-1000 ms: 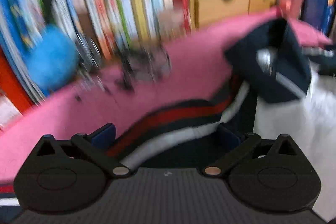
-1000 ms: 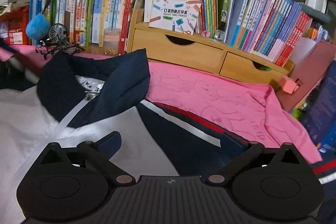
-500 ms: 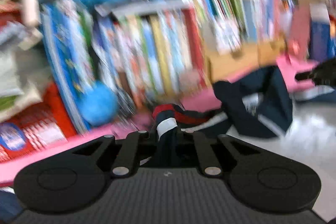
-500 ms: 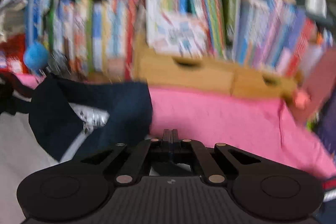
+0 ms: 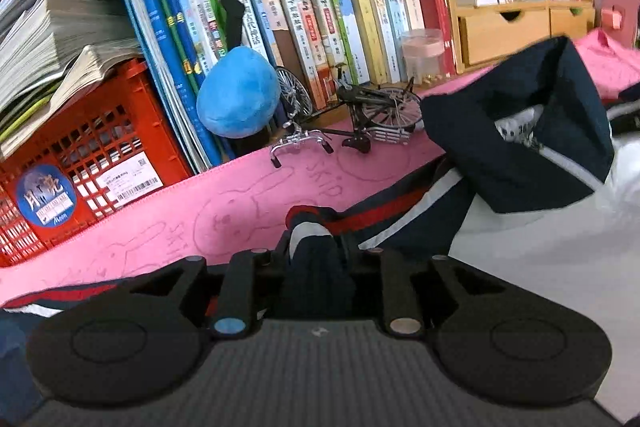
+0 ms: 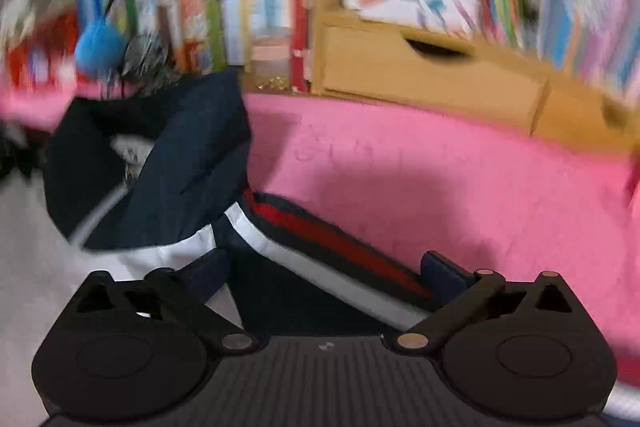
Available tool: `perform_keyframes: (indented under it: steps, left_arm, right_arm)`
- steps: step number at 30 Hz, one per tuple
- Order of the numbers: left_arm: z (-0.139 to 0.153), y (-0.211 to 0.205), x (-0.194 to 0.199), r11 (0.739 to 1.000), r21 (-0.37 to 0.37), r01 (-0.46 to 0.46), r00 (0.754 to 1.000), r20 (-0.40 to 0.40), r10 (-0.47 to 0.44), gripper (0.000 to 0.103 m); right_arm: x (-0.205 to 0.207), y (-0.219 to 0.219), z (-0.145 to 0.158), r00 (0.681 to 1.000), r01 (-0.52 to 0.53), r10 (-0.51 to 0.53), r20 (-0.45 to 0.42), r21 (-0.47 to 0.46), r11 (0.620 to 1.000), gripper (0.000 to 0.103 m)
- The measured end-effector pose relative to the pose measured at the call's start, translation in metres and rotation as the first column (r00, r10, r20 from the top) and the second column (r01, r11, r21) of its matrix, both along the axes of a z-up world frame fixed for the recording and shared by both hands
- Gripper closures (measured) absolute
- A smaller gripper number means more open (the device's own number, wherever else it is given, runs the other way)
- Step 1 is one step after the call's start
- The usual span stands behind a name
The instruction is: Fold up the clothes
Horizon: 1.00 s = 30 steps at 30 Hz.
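Two claws, one jacket [image 5: 520, 227]: left claw [image 5: 316, 267] pinches its sleeve, right claw [image 6: 324, 267] spreading.

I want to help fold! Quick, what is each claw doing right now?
Left claw: pinching a bunch of the striped jacket, just starting to open.
Right claw: opening, jacket sleeve between the fingers, not gripped.

Left gripper [image 5: 316, 259] up close: matte black plastic, two round housings like flattened discs, each stamped with a faint oval ring. Between them a ribbed dark-grey deck with a tiny pale mark at its far edge. Slim black link bars run forward, pinned by round metal rivets, one bluish, one silvery. Right gripper [image 6: 324, 267]: same black body, same ribbed deck, coppery rivets, navy-blue pads [image 6: 444, 273] on its fingers.
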<state>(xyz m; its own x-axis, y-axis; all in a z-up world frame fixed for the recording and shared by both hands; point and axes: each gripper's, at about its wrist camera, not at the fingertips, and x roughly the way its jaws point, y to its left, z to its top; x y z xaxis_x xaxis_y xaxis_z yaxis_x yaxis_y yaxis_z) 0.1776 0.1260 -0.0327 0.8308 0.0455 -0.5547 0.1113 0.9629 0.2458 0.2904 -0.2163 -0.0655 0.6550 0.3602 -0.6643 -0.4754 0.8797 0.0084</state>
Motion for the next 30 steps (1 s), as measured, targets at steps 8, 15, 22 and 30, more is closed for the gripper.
perform_keyframes:
  steps: [8,15,22,30]
  left_arm:
    - [0.036,-0.006,0.017,1.000,0.018,-0.023,0.991,0.134,0.021,0.086]
    - [-0.002,-0.015,0.048,0.980,0.192,-0.061,0.998,-0.002,0.063,0.072]
    - [0.020,0.017,0.021,0.980,0.174,-0.095,0.995,0.006,0.095,0.024]
    - [0.067,0.053,-0.055,0.977,-0.163,-0.137,0.990,-0.007,0.137,0.022]
  right_arm:
    - [-0.011,0.033,0.024,0.977,0.119,-0.098,0.191,-0.104,0.987,0.099]
    - [0.060,0.037,-0.001,0.951,0.294,-0.263,0.166,-0.205,0.934,0.100]
    - [-0.028,0.032,0.034,0.981,0.041,-0.043,0.192,0.013,0.999,0.079]
    - [-0.147,0.090,0.030,0.925,-0.359,0.360,0.121,-0.029,0.933,0.062]
